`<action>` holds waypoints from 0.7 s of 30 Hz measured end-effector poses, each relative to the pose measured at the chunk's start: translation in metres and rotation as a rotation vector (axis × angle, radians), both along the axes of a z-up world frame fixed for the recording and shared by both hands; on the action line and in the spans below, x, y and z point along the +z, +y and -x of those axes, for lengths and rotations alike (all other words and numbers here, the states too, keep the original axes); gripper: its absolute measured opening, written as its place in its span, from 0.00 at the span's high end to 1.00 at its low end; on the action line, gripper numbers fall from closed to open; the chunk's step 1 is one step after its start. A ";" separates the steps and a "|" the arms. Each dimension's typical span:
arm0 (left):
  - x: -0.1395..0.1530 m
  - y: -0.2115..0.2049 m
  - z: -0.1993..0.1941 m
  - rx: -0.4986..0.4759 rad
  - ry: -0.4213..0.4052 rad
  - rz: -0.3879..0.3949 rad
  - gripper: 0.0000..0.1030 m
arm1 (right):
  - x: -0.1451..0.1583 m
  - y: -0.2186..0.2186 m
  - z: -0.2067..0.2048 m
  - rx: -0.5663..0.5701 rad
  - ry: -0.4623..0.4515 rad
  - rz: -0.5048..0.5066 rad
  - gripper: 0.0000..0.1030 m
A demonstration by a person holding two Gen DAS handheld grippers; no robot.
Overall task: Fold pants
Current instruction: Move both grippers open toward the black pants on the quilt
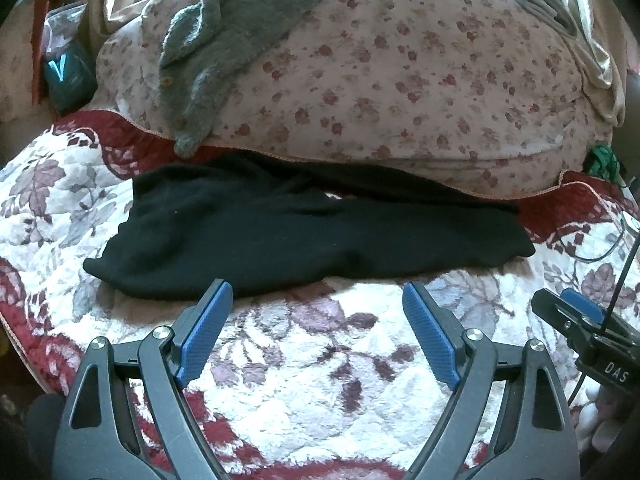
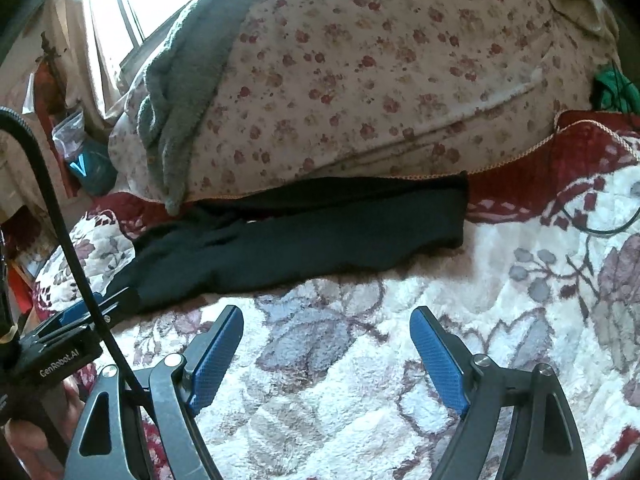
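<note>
Black pants (image 1: 288, 228) lie folded lengthwise in a long strip on the floral blanket (image 1: 300, 360), their far edge tucked against a big flowered pillow. They also show in the right wrist view (image 2: 304, 232). My left gripper (image 1: 318, 292) is open and empty, just short of the pants' near edge. My right gripper (image 2: 326, 316) is open and empty over the blanket, a little nearer than the pants. The right gripper shows at the right edge of the left wrist view (image 1: 576, 304); the left one shows at the left of the right wrist view (image 2: 92, 308), beside the pants' left end.
A large flowered pillow (image 1: 400, 76) fills the back, with a grey knitted garment (image 1: 224, 36) draped on it. A teal box (image 1: 68, 76) sits at the far left. A thin black cable (image 1: 592, 248) lies on the blanket at right. Green yarn (image 2: 612, 88) sits beside the pillow.
</note>
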State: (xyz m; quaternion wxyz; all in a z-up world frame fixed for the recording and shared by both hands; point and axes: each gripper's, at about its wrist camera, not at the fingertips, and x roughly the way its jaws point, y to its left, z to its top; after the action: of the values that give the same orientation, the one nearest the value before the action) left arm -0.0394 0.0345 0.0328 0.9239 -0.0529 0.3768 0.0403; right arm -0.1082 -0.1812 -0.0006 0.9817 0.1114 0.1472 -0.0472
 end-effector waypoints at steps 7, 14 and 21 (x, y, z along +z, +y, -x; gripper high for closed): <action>-0.006 0.006 -0.002 0.014 0.017 0.008 0.15 | -0.005 -0.003 -0.005 -0.004 0.022 -0.007 0.18; -0.014 0.011 -0.006 0.026 0.042 0.023 0.15 | -0.010 -0.007 -0.011 -0.001 0.037 -0.016 0.18; -0.027 0.036 -0.003 0.057 0.070 0.022 0.15 | -0.020 -0.023 -0.019 -0.010 0.065 -0.055 0.18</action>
State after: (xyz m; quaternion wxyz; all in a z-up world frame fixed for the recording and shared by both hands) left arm -0.0368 0.0705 0.0062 0.9080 -0.0725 0.4075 0.0642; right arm -0.0893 -0.2041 -0.0202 0.9727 0.1374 0.1797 -0.0518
